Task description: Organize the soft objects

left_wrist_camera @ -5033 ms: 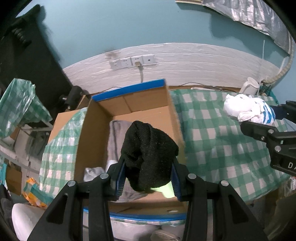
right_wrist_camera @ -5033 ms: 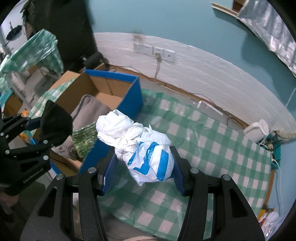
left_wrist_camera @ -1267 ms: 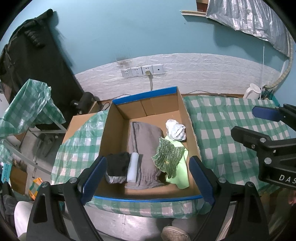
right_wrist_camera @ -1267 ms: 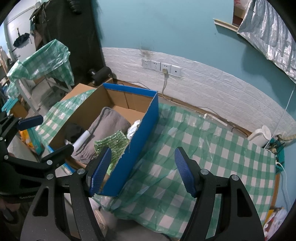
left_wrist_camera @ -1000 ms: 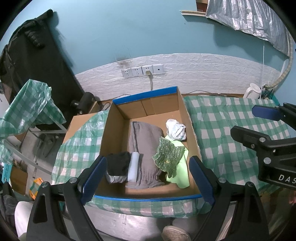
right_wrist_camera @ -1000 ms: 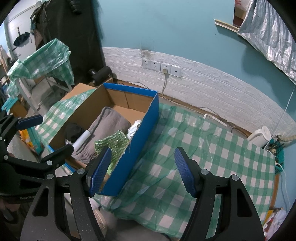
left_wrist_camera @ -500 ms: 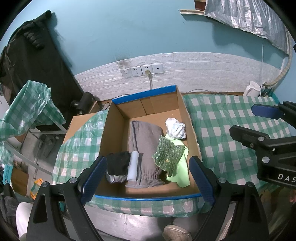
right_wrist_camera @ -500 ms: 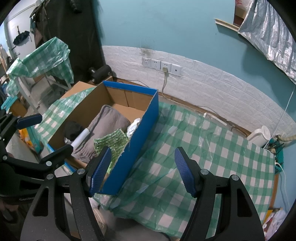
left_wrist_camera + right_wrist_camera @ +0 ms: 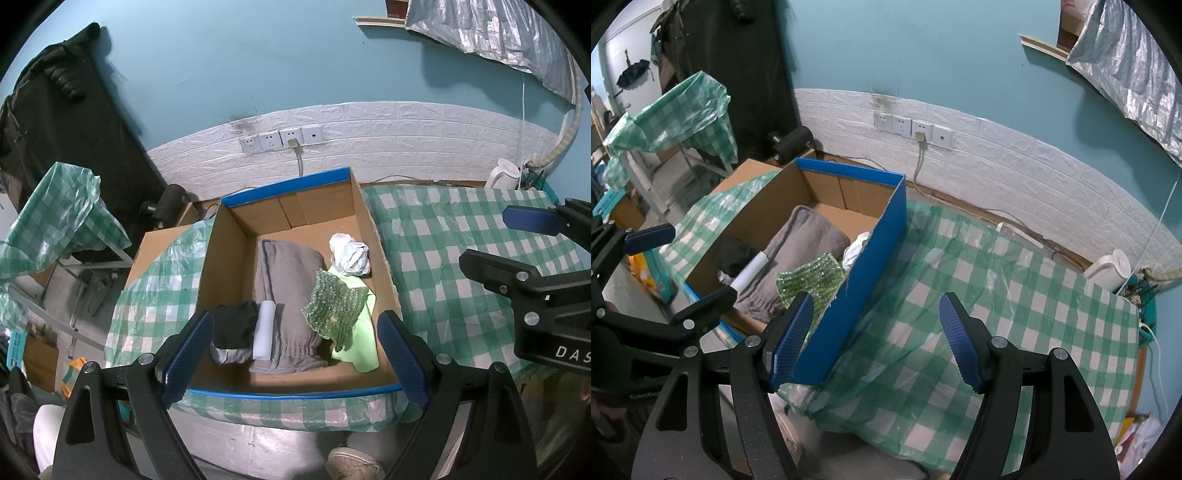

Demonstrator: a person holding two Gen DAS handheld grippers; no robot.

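A blue-edged cardboard box [image 9: 284, 192] stands on the checked table. In it lie a grey folded cloth [image 9: 286, 291], a black hat [image 9: 234, 328], a white roll [image 9: 263, 334], green bubble wrap [image 9: 334, 308], a light green cloth [image 9: 360, 343] and a white plastic bag [image 9: 349, 254]. My left gripper [image 9: 293, 356] is open and empty above the box's near edge. My right gripper [image 9: 875, 338] is open and empty beside the box's blue right wall [image 9: 871, 266]. The box contents also show in the right wrist view: the grey cloth [image 9: 805, 240] and the bubble wrap [image 9: 809, 280].
The green checked tablecloth [image 9: 997, 295] covers the table right of the box. A white kettle [image 9: 1112, 267] stands at the far right corner. Wall sockets [image 9: 282, 138] with a plugged cable are behind the box. A draped rack [image 9: 55, 221] stands at the left.
Five seconds ago the left gripper held the black hat and the right held the white bag; both now lie in the box. Over the last second both grippers stay open and almost still.
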